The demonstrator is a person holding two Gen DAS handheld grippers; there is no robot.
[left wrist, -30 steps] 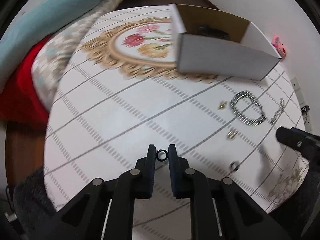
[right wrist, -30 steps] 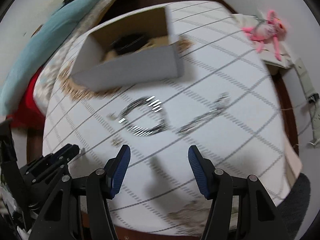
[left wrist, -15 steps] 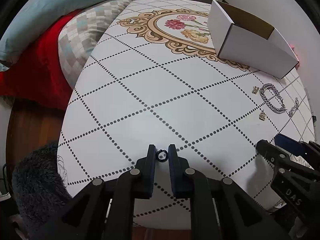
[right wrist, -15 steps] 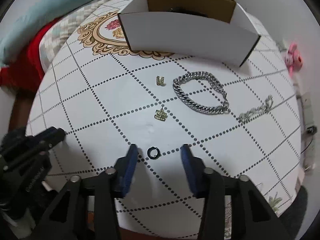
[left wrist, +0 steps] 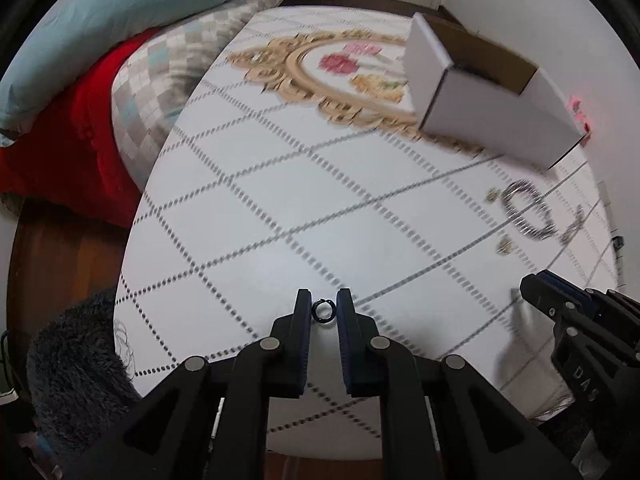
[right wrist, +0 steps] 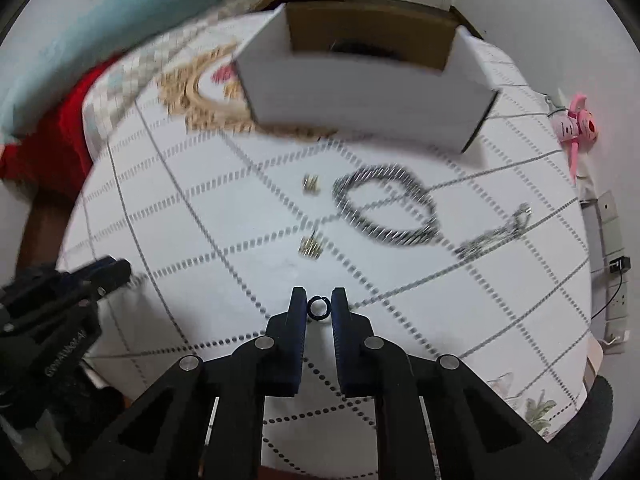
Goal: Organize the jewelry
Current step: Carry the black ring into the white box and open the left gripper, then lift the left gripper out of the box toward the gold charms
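Both grippers pinch small black rings. In the left wrist view the left gripper (left wrist: 324, 310) has its jaws nearly together on a black ring (left wrist: 322, 311) held just above the white, dot-gridded tabletop (left wrist: 248, 216); the right gripper (left wrist: 536, 294) shows low at the right edge of that view. In the right wrist view the right gripper (right wrist: 319, 307) is likewise closed on a second black ring (right wrist: 318, 307), with the left gripper (right wrist: 116, 270) dark at the left edge.

Just beyond the right gripper lies a small gold charm (right wrist: 310, 247), and farther on a second gold charm (right wrist: 311, 184). To the right of these a silver chain bracelet (right wrist: 386, 206) lies in an open loop, and farther right a thinner silver chain (right wrist: 496, 232) lies in a loose line, apart from the bracelet. All are blurred.

At the far side of the tabletop stands an open white cardboard box (right wrist: 368, 96) with a brown interior and something dark inside, too blurred to name. It sits by the gold floral medallion (left wrist: 320, 68) printed on the tabletop.

Left of the tabletop are a red cloth (left wrist: 68, 144), a checked cushion (left wrist: 168, 64) and a pale blue pillow (left wrist: 120, 8). A pink toy (right wrist: 576, 128) lies off the far right edge.
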